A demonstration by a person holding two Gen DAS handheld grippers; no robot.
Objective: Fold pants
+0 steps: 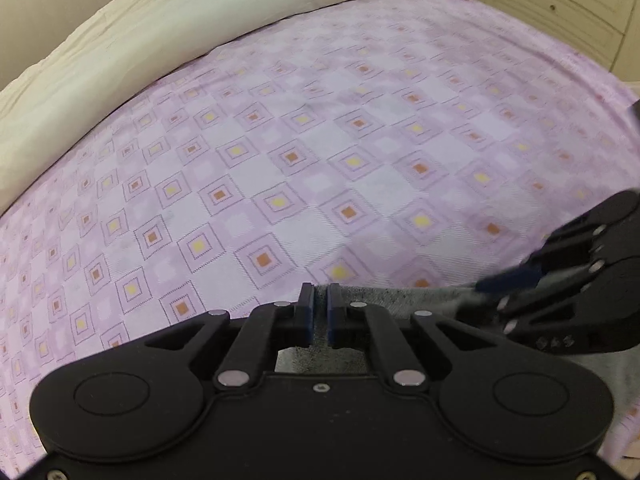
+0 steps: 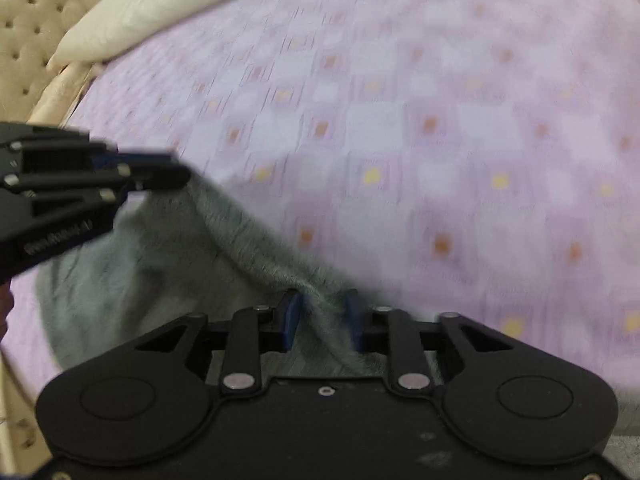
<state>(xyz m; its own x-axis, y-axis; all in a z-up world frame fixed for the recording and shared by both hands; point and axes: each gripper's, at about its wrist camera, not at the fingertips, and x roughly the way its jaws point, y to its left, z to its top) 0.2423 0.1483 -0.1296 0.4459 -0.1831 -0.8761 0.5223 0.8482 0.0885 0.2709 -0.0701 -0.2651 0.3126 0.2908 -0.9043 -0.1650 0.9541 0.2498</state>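
Note:
The grey fleecy pants (image 2: 168, 256) hang between my two grippers above a bed with a lilac checked sheet (image 1: 320, 152). My left gripper (image 1: 320, 312) is shut on the pants' edge (image 1: 392, 304); it also shows at the left of the right wrist view (image 2: 176, 176), pinching a corner of the cloth. My right gripper (image 2: 324, 320) is shut on a ridge of the same edge; it shows at the right of the left wrist view (image 1: 504, 280). The cloth runs taut between the two grips. Most of the pants are hidden below the grippers.
A cream duvet (image 1: 140, 40) lies along the far side of the bed. A tufted cream headboard (image 2: 32, 20) stands at the left in the right wrist view. Cream cabinet doors (image 1: 580, 8) stand beyond the bed's right edge.

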